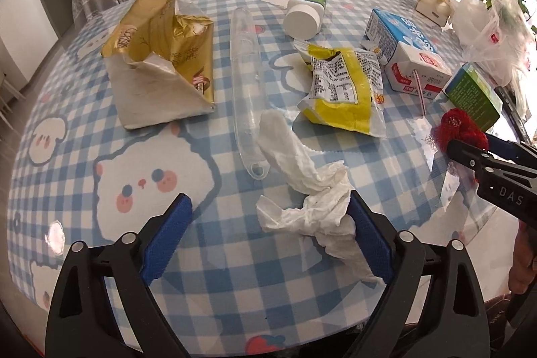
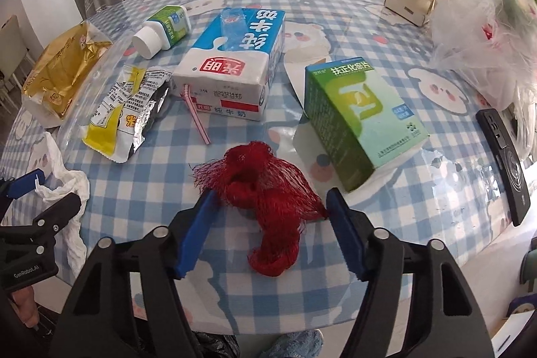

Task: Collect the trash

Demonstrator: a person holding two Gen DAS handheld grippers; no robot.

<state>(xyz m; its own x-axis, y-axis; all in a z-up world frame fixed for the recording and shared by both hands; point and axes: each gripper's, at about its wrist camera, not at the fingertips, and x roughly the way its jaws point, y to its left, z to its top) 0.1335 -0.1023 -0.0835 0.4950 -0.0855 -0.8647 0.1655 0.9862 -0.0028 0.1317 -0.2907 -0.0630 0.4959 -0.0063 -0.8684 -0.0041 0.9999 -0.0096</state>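
While left tongs (image 1: 270, 239) straddle tissue (image 1: 308, 190), right tongs (image 2: 270, 230) flank red netting (image 2: 265, 187)

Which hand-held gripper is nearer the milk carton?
Right. The right hand-held gripper straddles the red mesh net just before the milk carton; the left hand-held gripper sits farther off, around the crumpled tissue.

checked table (image 1: 208, 301) bears tissue (image 1: 312, 207), red net (image 2: 268, 190), milk carton (image 2: 235, 62)

Between my left gripper's (image 1: 270, 235) blue pads lies a white tissue (image 1: 307, 190); between my right gripper's (image 2: 268, 230) blue pads, a red net (image 2: 265, 190). Under both, a blue-and-white checked tablecloth (image 1: 214, 301); ahead, a green box (image 2: 355, 113).
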